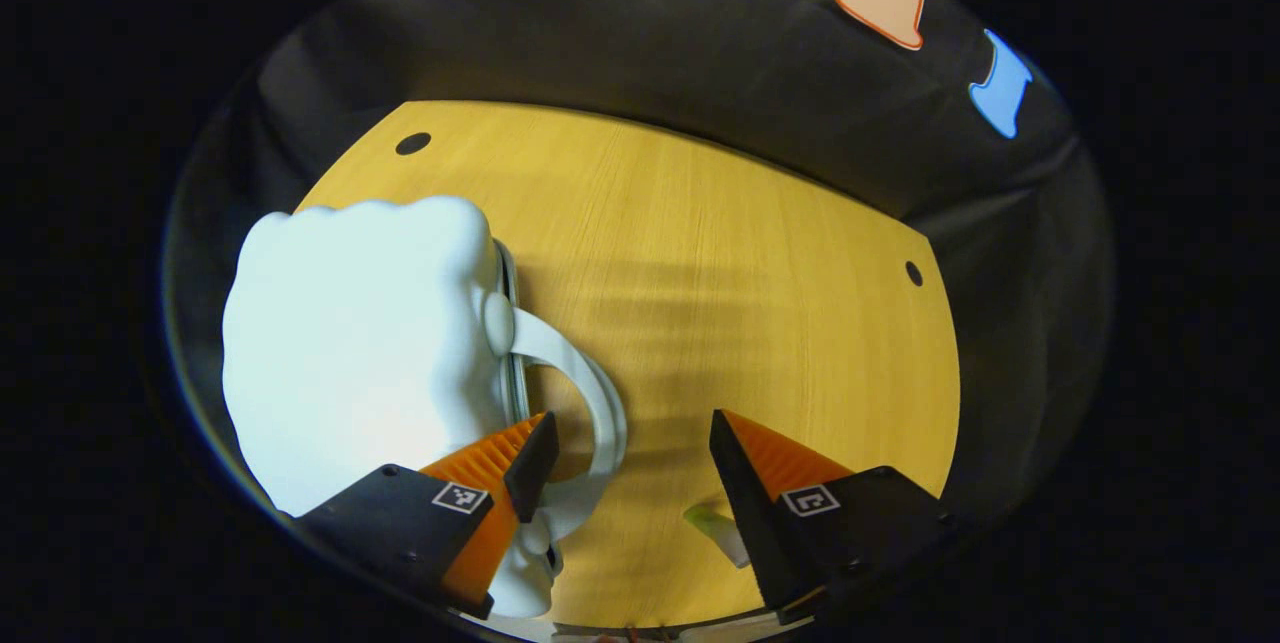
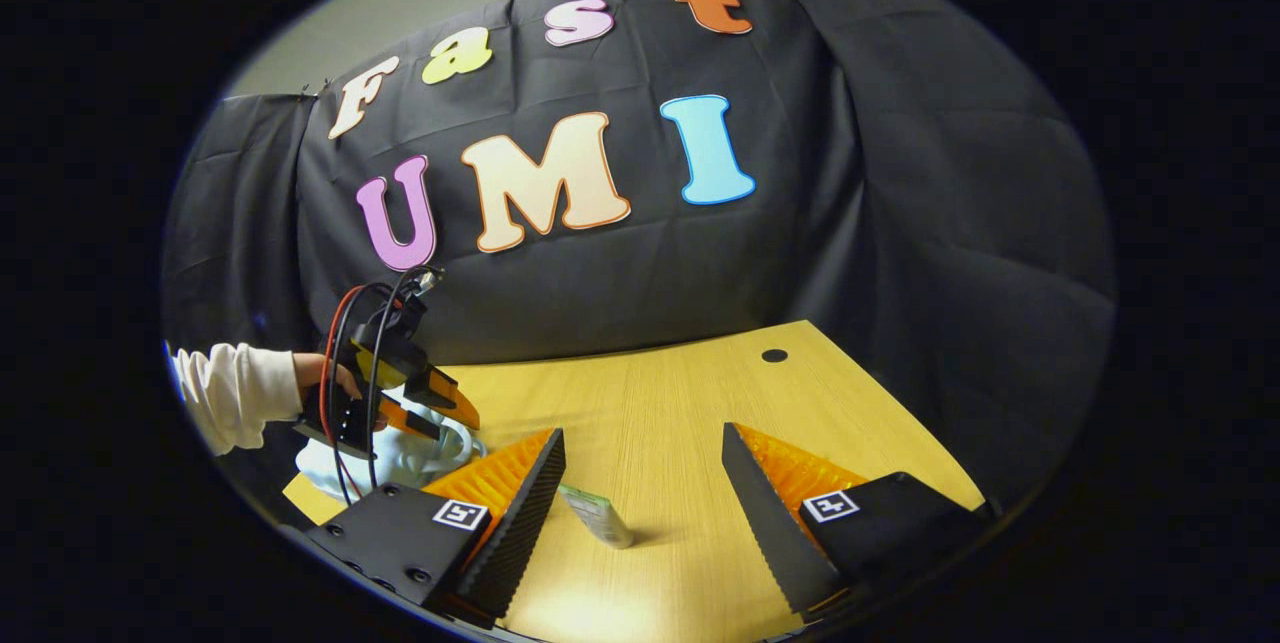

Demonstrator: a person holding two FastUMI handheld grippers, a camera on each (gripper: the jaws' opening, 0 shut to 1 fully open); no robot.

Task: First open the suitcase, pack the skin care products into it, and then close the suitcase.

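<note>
Opening is in hand: the left gripper [image 1: 630, 463], fingers spread, straddles the closed white suitcase's [image 1: 360, 343] handle [image 1: 590, 393] and must clench; the right gripper [image 2: 640, 483] hangs released above a skincare tube [image 2: 597, 515].

Suitcase [image 1: 360, 353]: pale mint-white all over, handle [image 1: 590, 403] the same shade. Table [image 1: 720, 263]: yellow wood grain with fine lengthwise streaks and small dark round holes [image 1: 412, 143] near its far corners. Skin care tube [image 2: 597, 515], right of the suitcase: pale green with a whitish end. Sleeve [image 2: 232, 393] above the suitcase: cream-white. Booth wall: black.
</note>
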